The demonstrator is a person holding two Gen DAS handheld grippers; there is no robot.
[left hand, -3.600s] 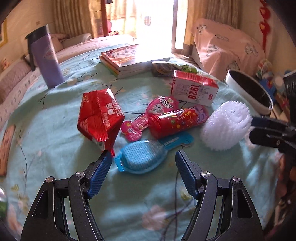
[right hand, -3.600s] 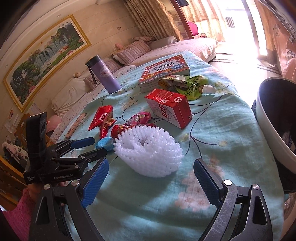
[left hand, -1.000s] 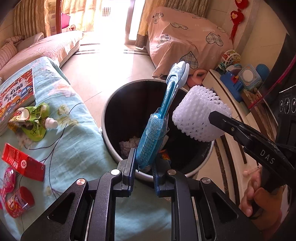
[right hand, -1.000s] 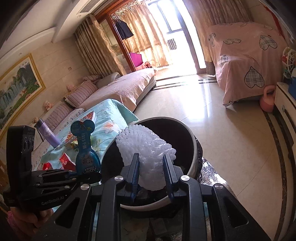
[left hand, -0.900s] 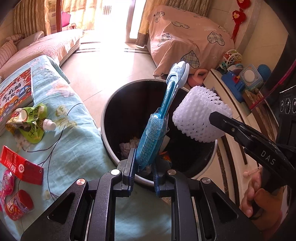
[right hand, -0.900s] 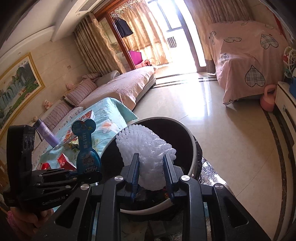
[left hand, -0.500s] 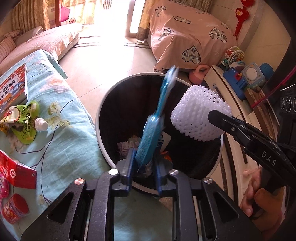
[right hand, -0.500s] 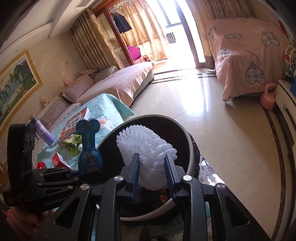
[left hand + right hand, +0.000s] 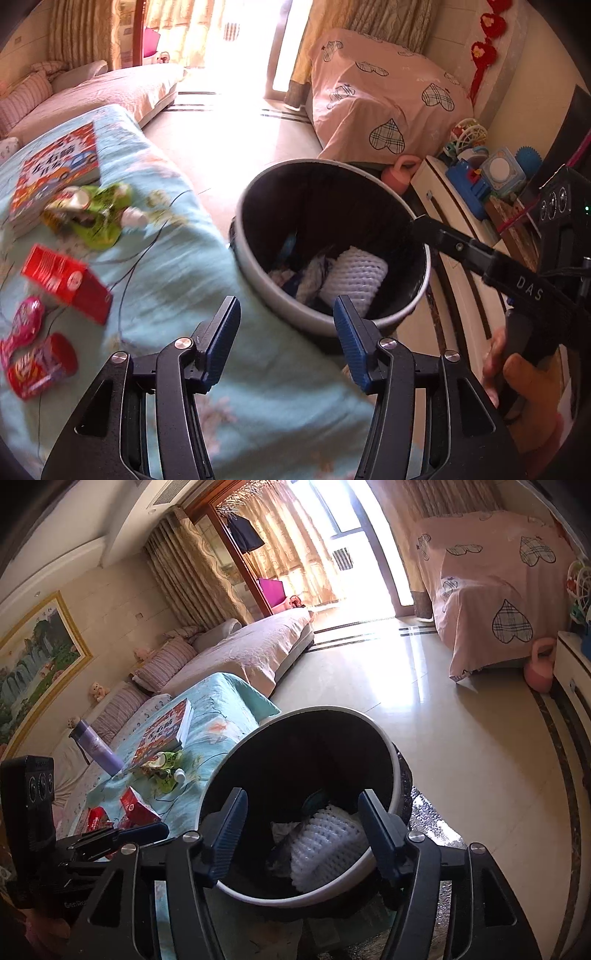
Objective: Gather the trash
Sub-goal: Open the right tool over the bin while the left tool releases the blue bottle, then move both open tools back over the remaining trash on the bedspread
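Observation:
A round bin (image 9: 391,206) with a white rim and dark inside stands by the table's edge. The white foam net (image 9: 354,277) lies inside it, also seen in the right wrist view (image 9: 328,845). A blue package edge (image 9: 288,243) shows beside it among other scraps. My left gripper (image 9: 286,343) is open and empty over the table edge, just short of the bin. My right gripper (image 9: 301,834) is open and empty right above the bin (image 9: 395,775). On the teal tablecloth (image 9: 177,266) remain a red carton (image 9: 66,284), a green pouch (image 9: 88,214), a pink wrapper (image 9: 22,328) and a red tube (image 9: 40,365).
A picture book (image 9: 55,166) lies at the far end of the table and a purple flask (image 9: 96,749) stands beyond it. A white cabinet with toys (image 9: 476,177) is right of the bin. A pink-covered bed (image 9: 388,99) and sofa (image 9: 240,650) stand across the tiled floor.
Both grippers have opened. The blue package and the white foam net have dropped into the bin. The left view has swung slightly back toward the table.

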